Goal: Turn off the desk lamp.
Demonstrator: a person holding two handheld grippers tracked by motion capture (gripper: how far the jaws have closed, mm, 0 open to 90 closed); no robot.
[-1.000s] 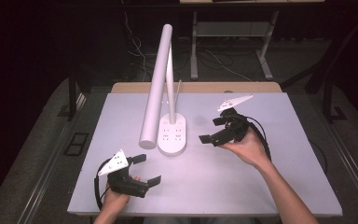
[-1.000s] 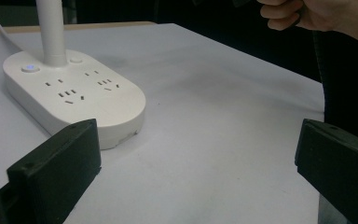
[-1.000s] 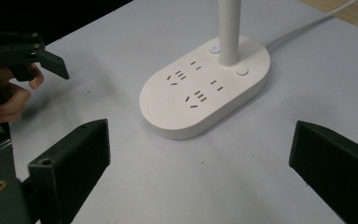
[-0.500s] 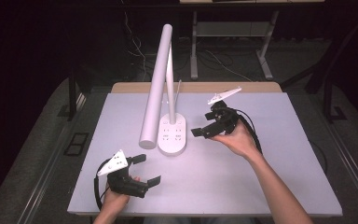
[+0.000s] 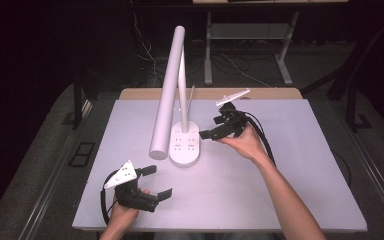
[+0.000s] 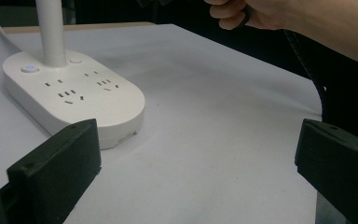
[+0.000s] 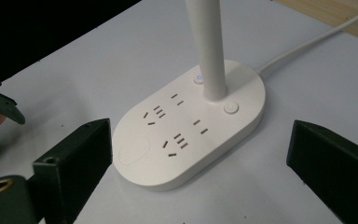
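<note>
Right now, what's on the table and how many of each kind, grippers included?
Lamp: 1, white, sockets in its base
Lamp cord: 1, white
Grippers: 2, black, left gripper and right gripper, both open
Total: 4

White desk lamp (image 5: 182, 135) on grey table (image 5: 290, 200), right tool (image 5: 214, 128) open beside its base, left tool (image 5: 156, 182) open near table's front edge
</note>
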